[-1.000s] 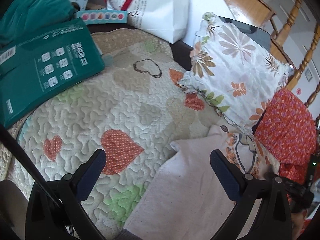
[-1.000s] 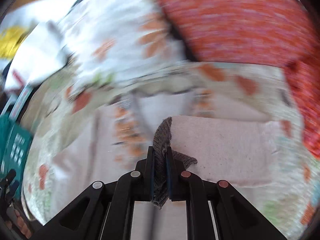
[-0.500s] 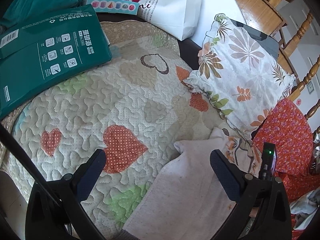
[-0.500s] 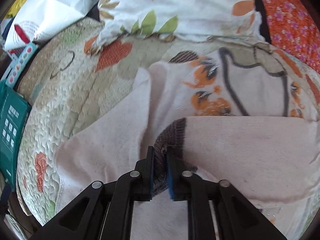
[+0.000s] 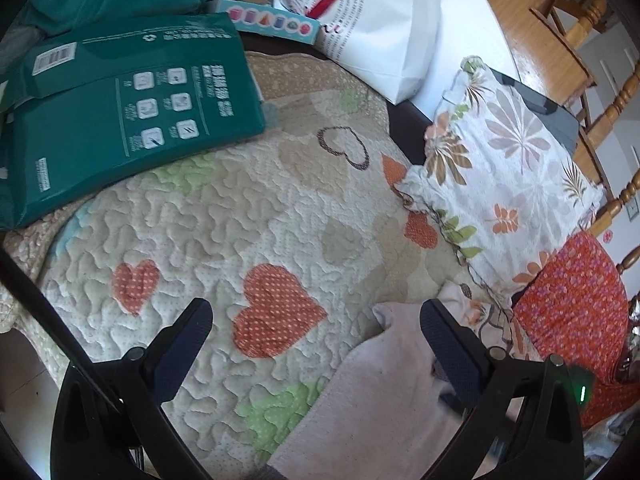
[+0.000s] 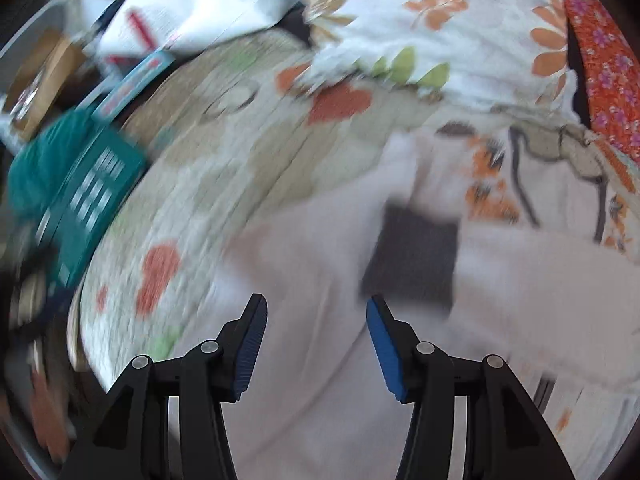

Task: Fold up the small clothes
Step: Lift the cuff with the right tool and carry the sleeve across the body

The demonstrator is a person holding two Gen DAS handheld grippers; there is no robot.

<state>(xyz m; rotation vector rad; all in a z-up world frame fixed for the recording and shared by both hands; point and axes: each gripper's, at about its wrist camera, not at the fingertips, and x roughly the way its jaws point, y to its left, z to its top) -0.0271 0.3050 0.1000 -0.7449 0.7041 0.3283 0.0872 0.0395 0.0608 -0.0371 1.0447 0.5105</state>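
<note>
Pale pink knit garment [image 5: 380, 400] with a dark grey ribbed cuff [image 6: 416, 256] lies on the cream quilted cover with orange hearts [image 5: 224, 216], its long axis running from the left view's lower edge diagonally up and right toward the white leaf-print pillow [image 5: 504, 168]. One part is folded across (the right view is blurred), the cuff lying flat on the pink cloth. Left gripper [image 5: 316, 316] and right gripper [image 6: 316, 312] both stand spread above it, holding nothing.
</note>
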